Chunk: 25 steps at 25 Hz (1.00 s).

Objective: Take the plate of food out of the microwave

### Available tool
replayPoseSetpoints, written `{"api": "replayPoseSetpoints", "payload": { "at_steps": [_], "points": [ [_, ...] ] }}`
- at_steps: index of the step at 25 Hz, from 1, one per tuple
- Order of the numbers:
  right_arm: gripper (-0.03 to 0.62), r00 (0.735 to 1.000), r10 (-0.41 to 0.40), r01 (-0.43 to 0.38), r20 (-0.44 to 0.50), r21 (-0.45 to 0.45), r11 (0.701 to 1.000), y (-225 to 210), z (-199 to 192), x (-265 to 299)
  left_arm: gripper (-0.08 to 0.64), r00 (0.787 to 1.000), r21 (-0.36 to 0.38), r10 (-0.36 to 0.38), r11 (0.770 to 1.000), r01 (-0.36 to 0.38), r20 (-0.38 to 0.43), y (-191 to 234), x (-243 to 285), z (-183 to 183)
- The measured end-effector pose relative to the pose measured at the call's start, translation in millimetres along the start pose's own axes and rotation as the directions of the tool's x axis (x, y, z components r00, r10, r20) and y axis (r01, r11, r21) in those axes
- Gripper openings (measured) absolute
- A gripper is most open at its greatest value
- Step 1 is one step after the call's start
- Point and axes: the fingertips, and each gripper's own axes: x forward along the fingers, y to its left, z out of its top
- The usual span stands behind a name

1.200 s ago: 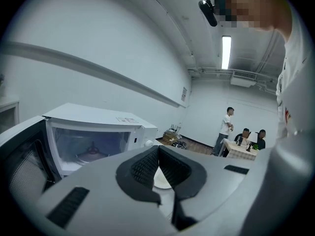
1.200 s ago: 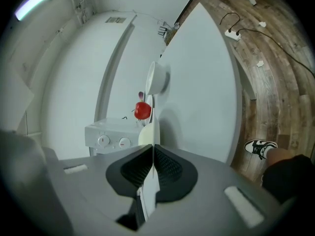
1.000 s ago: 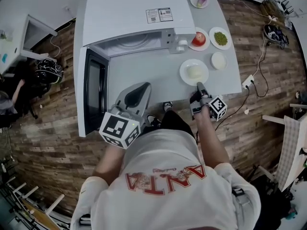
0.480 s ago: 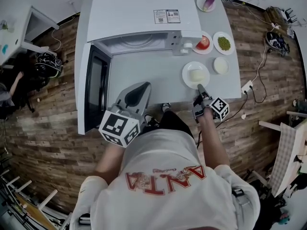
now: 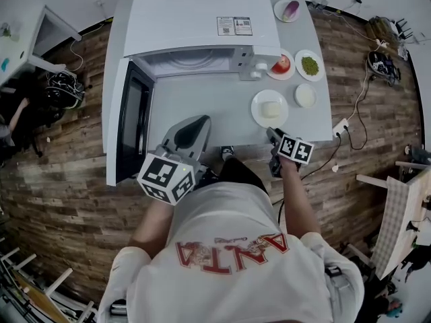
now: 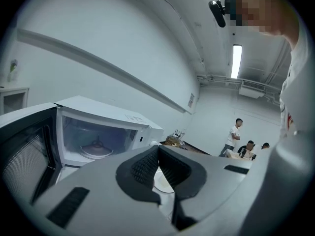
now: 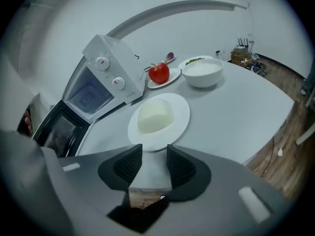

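Head view: plate at 12 o'clock of right gripper, jaws just opened wide, empty, to release it; left gripper closed.

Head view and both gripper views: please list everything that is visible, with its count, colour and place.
table: one, light grey, centre, on wooden floor.
microwave: one, white, back left of table, door open.
food plate: one, white, holding pale food, right of centre.
tomato plate: one, white, red tomato on it, beside microwave's right end.
green-food plate: one, white, right of tomato plate.
bowl: one, white, right of food plate.
back plate: one, white, purple item on it, far right corner.
left tool: one, grey, shut, empty, before open microwave.
right tool: one, grey, jaws apart, just been opening, nothing between, near food plate.
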Motion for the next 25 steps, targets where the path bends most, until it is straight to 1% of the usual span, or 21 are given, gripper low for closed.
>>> {"api": "replayPoseSetpoints", "payload": {
  "at_steps": [1,2,4,5,8,10,13,16,18,20,22,25],
  "points": [
    [0.145,1.000,-0.006,0.006,-0.004,-0.012,1.000,0.7,0.2,-1.9,0.009,1.000,-0.002,0.003,1.000,-0.003,0.006,0.6,-1.3,1.0],
    [0.120,1.000,-0.008,0.008,-0.002,-0.026,1.000,3.0,2.0,-4.5,0.009,1.000,-0.003,0.008,1.000,-0.008,0.015,1.4,-2.7,2.6],
    [0.025,0.999,0.014,-0.012,0.033,-0.052,0.999,14.3,12.5,-12.1,0.009,0.999,-0.004,0.021,1.000,-0.021,0.039,3.4,-6.9,7.2],
    [0.003,0.997,0.037,-0.033,0.060,-0.066,0.997,23.7,20.1,-16.6,0.009,0.998,-0.005,0.029,1.000,-0.029,0.052,4.9,-9.7,9.9],
    [0.002,0.983,0.125,-0.105,0.136,-0.143,0.984,61.9,46.5,-30.9,0.009,0.994,-0.004,0.058,0.998,-0.057,0.090,10.4,-20.7,18.3],
    [0.002,0.964,0.194,-0.153,0.185,-0.214,0.965,93.3,66.1,-42.4,0.009,0.990,0.002,0.078,0.997,-0.078,0.115,13.8,-30.7,24.1],
    [0.002,0.921,0.296,-0.212,0.252,-0.313,0.926,142.6,94.1,-64.9,0.009,0.983,0.030,0.113,0.993,-0.118,0.147,18.5,-47.2,32.6],
    [0.002,0.869,0.393,-0.255,0.301,-0.409,0.876,192.5,116.3,-90.3,0.009,0.973,0.077,0.157,0.982,-0.172,0.171,25.6,-65.6,41.2],
    [0.002,0.830,0.455,-0.285,0.323,-0.455,0.844,224.0,126.7,-108.1,0.009,0.965,0.103,0.185,0.973,-0.206,0.185,31.3,-79.1,47.9],
    [0.002,0.786,0.517,-0.321,0.339,-0.490,0.810,254.6,134.4,-128.5,0.009,0.957,0.119,0.210,0.964,-0.236,0.202,35.8,-92.8,55.6],
    [0.002,0.744,0.572,-0.343,0.345,-0.537,0.771,282.9,138.8,-149.4,0.009,0.949,0.130,0.229,0.956,-0.261,0.217,39.1,-105.0,62.7],
    [0.002,0.698,0.633,-0.351,0.335,-0.610,0.711,314.9,141.6,-173.5,0.009,0.941,0.138,0.242,0.950,-0.280,0.237,41.5,-116.7,70.6]
  ]
}}
